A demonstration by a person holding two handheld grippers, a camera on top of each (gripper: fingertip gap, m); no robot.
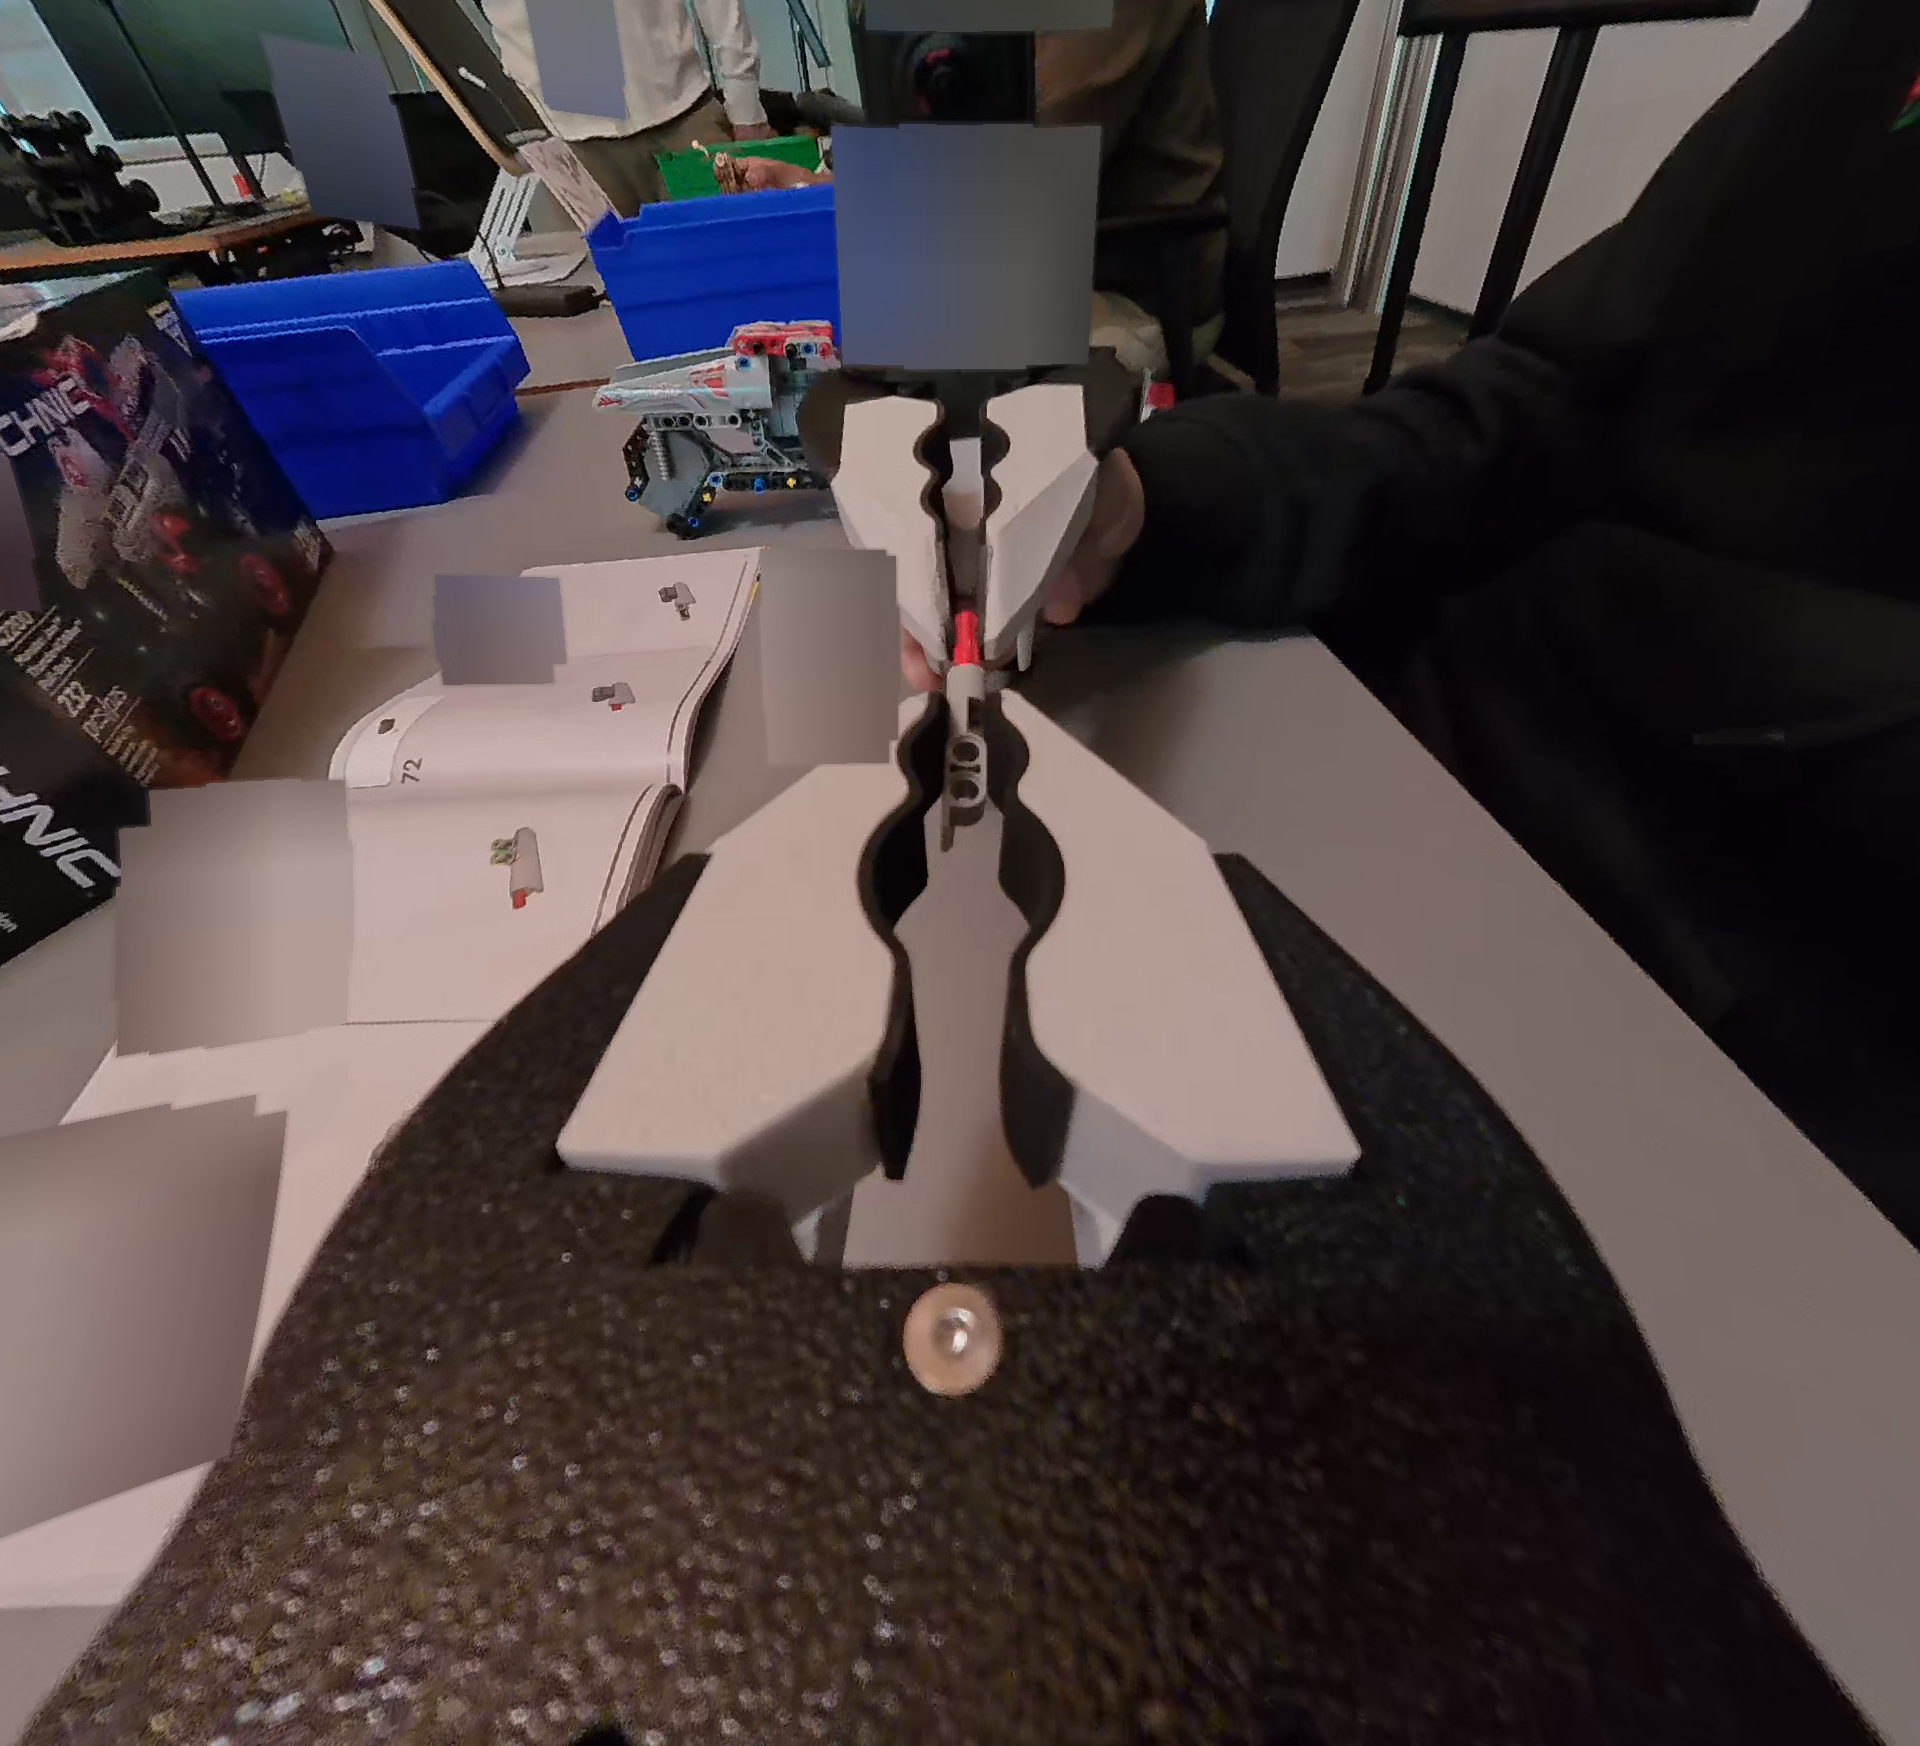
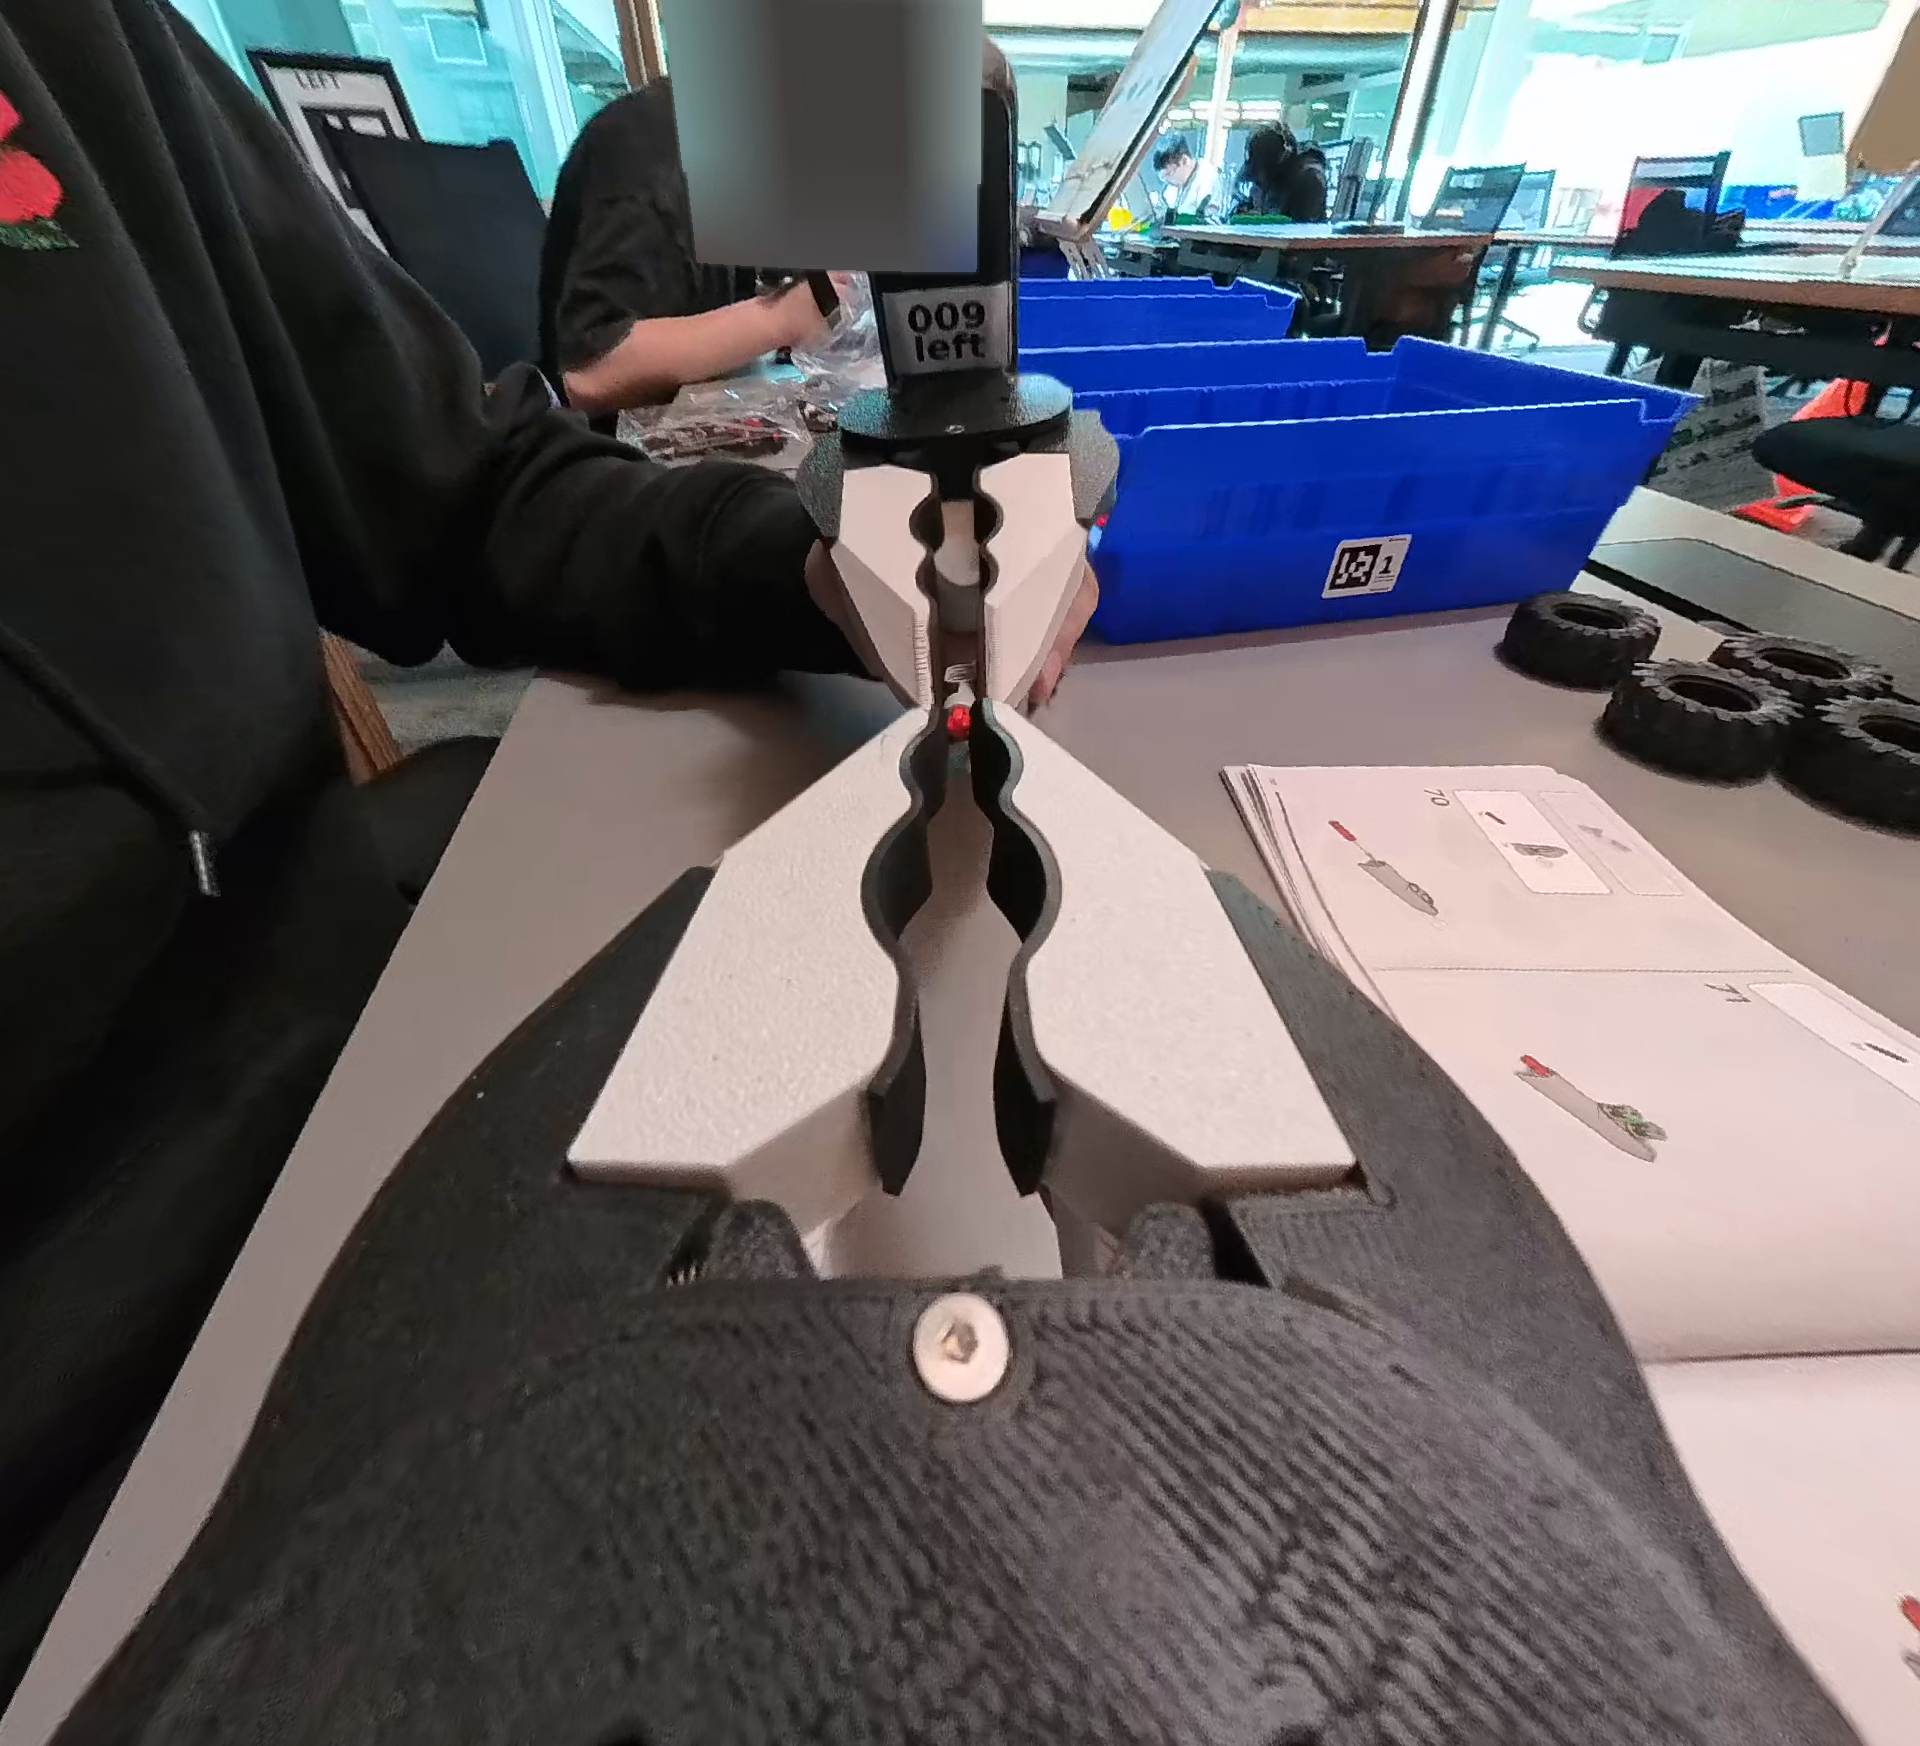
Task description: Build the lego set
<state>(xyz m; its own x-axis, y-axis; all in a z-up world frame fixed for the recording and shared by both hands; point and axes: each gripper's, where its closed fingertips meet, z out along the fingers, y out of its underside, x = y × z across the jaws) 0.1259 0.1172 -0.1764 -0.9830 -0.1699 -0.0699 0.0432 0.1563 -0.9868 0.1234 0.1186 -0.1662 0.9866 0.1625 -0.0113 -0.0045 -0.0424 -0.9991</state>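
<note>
Left gripper [image 1: 961, 709], white angular fingers lined with wavy black rubber pads, closed on a light grey perforated lego beam [image 1: 966, 766]; beam pinched between the narrow fingertips, round holes visible along its side, far end poking out beyond the tips. Opposite it, nose to nose, the right gripper [image 2: 961, 722] of the same white plastic and black scalloped lining, clamped on a small red lego axle pin [image 1: 965, 635]; red tip just showing between the tips in the right wrist view [image 2: 958, 717]. Pin and beam meeting end to end, apparently touching, held above the smooth grey table top [image 1: 1299, 844]. Grainy black textured mount with a silver screw head at the base of each gripper.

Left of the beam, an open white paper instruction booklet [image 1: 582, 761] lying flat, pages slightly curled at the spine. Beyond the booklet, a partly built grey and red lego vehicle [image 1: 717, 439] of studded beams, standing on the table. Farther back from the beam, glossy blue plastic bins [image 1: 364, 387], rectangular with ribbed rims. Dark printed cardboard box [image 1: 135, 553] at the far left of the booklet. In the right wrist view, knobbly black rubber tyres [image 2: 1704, 709] clustered beyond the booklet, near one blue bin. Black fabric sleeve [image 1: 1455, 491] reaching to the right gripper.
</note>
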